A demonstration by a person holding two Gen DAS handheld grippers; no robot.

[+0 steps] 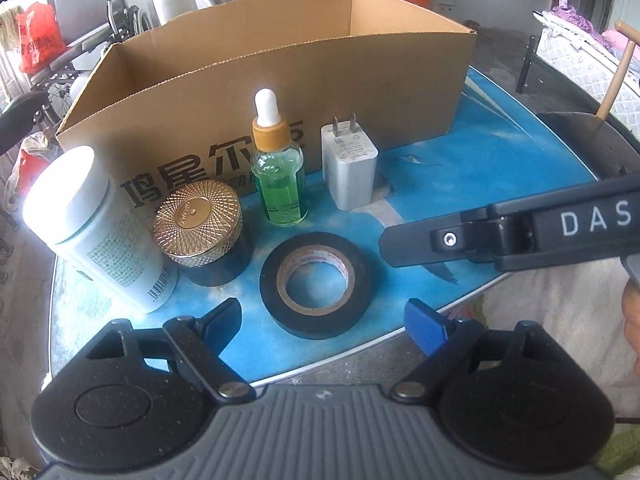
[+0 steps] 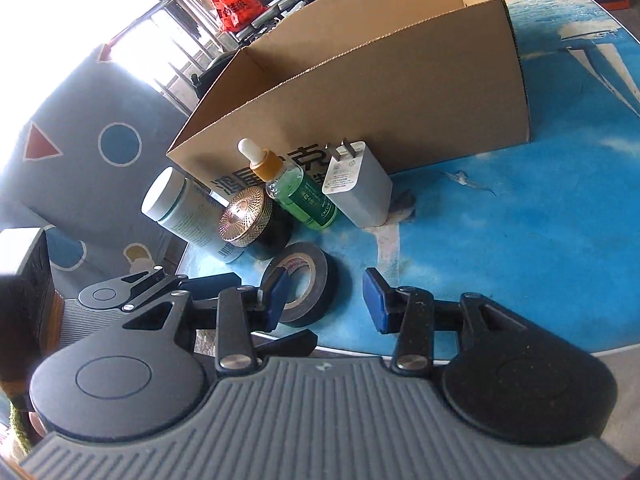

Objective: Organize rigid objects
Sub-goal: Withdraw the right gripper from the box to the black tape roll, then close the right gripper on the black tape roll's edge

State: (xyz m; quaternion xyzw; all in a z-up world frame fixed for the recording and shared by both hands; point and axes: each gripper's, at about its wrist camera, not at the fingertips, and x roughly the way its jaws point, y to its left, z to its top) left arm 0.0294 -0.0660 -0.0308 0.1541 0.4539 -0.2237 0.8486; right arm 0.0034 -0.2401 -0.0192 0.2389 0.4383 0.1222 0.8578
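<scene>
An open cardboard box [image 1: 280, 80] stands at the back of the blue table [image 1: 500, 168]. In front of it stand a white bottle [image 1: 100, 224], a gold-lidded black jar [image 1: 202, 226], a green dropper bottle [image 1: 278, 164] and a white charger plug [image 1: 349, 164]. A black tape roll [image 1: 316, 282] lies nearest. My left gripper [image 1: 324, 326] is open and empty just before the tape. My right gripper [image 2: 326, 300] is open and empty, right of the tape roll [image 2: 306, 286], and it shows as a black finger [image 1: 440, 240] in the left wrist view.
The table's front edge [image 1: 360, 352] curves just ahead of my left gripper. A patterned grey cushion [image 2: 80, 160] lies left of the table. A wheelchair [image 1: 100, 40] and a red bag [image 1: 38, 36] stand behind the box. A bed [image 1: 580, 52] is at far right.
</scene>
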